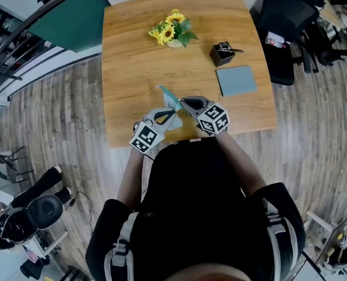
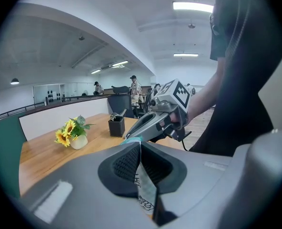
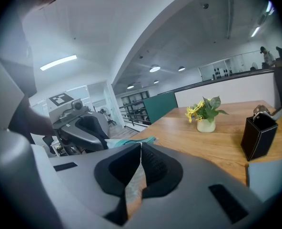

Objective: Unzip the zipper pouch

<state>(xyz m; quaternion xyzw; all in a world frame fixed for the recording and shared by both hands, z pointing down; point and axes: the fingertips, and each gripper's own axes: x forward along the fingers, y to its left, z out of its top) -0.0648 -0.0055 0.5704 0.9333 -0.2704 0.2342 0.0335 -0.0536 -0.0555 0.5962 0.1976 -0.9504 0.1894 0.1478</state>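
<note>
The zipper pouch (image 1: 169,96), teal-edged with a white printed side, is held up over the front edge of the wooden table (image 1: 132,69) between both grippers. My left gripper (image 1: 172,111) is shut on it; in the left gripper view the printed side (image 2: 145,190) runs down between the pads. From the right, my right gripper (image 1: 183,102) meets the pouch's teal top edge (image 3: 136,141) with its jaws shut on it. The zipper pull itself cannot be made out. Each gripper view shows the other gripper close by, tip to tip: the right gripper (image 2: 129,135) and the left gripper (image 3: 103,141).
A small vase of sunflowers (image 1: 172,33) stands at the table's far middle. A black pen holder (image 1: 223,52) and a grey-blue pad (image 1: 236,81) sit to the right. A black office chair (image 1: 285,16) stands beyond the table's right corner.
</note>
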